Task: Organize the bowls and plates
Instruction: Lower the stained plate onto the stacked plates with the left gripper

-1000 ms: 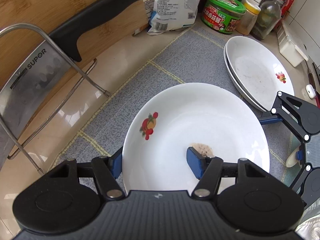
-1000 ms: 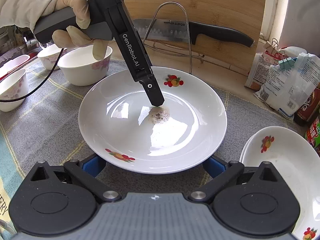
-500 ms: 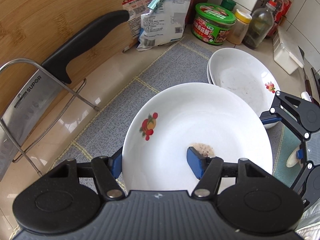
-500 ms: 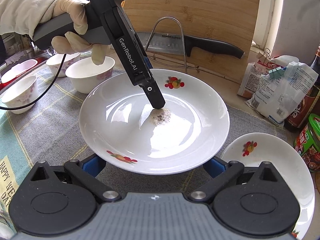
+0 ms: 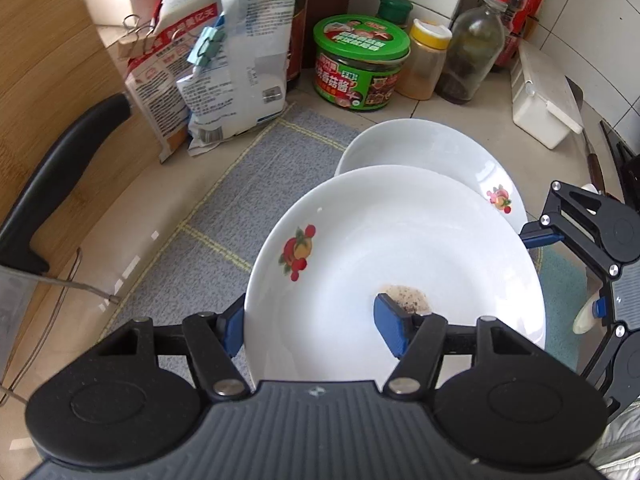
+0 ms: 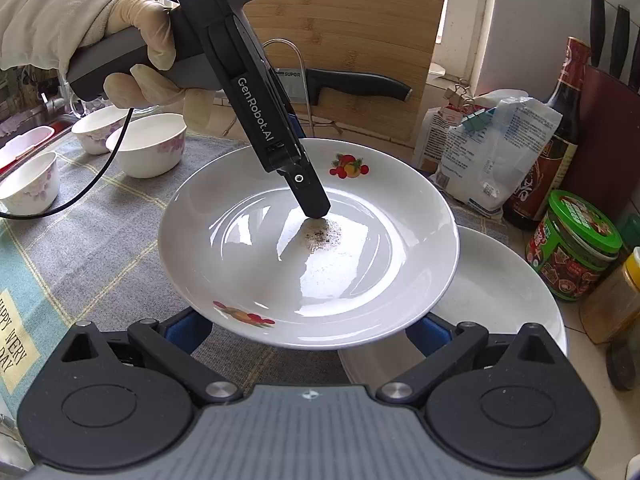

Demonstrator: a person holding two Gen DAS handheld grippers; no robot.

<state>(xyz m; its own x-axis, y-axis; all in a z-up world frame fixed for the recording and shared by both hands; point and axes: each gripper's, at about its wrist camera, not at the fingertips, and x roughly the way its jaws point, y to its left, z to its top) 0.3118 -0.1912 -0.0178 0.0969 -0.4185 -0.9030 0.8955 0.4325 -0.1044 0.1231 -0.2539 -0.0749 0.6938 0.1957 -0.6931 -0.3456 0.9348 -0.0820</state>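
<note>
Covering the tiled countertop [image 5: 452,116], a grey checked cloth mat [image 5: 256,184] carries four white floral bowls [image 6: 146,148] at its left edge. Left gripper [image 5: 316,322] clamps one white fruit-print plate [image 5: 400,256] above two stacked plates [image 5: 432,148] at the right edge. Right gripper [image 6: 308,332] spreads open beneath it.

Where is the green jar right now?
In the left wrist view the green jar stands on the counter at the back, between the clipped food bags and the yellow-lidded spice jar, behind the stacked plates.
</note>
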